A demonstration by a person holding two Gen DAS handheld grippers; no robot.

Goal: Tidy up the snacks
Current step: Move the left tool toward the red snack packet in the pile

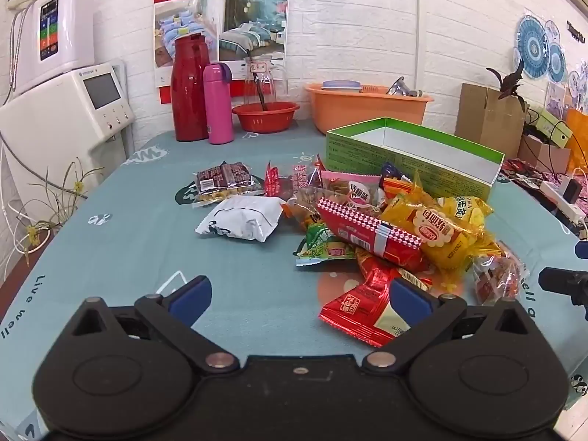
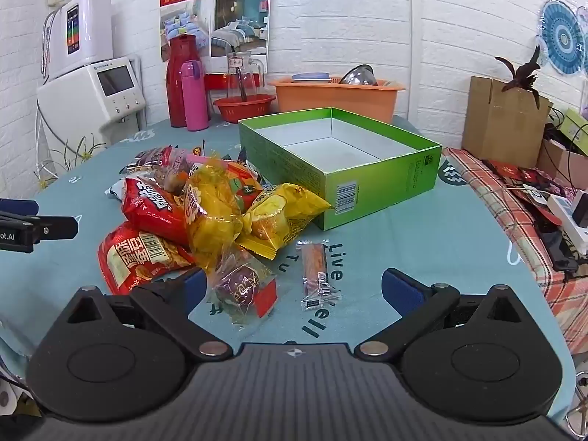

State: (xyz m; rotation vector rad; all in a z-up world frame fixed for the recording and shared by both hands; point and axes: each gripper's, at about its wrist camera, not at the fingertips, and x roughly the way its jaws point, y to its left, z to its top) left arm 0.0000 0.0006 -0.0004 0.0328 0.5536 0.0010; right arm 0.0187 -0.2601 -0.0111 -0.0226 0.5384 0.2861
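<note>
A heap of snack packets point(image 1: 386, 228) lies on the blue tablecloth, with a white packet point(image 1: 242, 218) and a dark packet point(image 1: 224, 178) at its left. Behind the heap stands an open green box point(image 2: 330, 169), empty inside. My left gripper point(image 1: 301, 296) is open above the cloth, its right pad over a red packet point(image 1: 362, 307). My right gripper point(image 2: 294, 288) is open too; a purple-filled clear packet point(image 2: 244, 286) and a thin clear bar packet point(image 2: 316, 275) lie between its fingers, untouched. The yellow packet point(image 2: 283, 217) leans against the box.
At the table's back stand a red flask point(image 1: 189, 88), a pink bottle point(image 1: 217, 104), a glass jug in a red bowl point(image 1: 265, 112) and an orange tub point(image 1: 367, 104). A cardboard box point(image 2: 503, 121), cables and a power strip point(image 2: 567, 217) crowd the right side.
</note>
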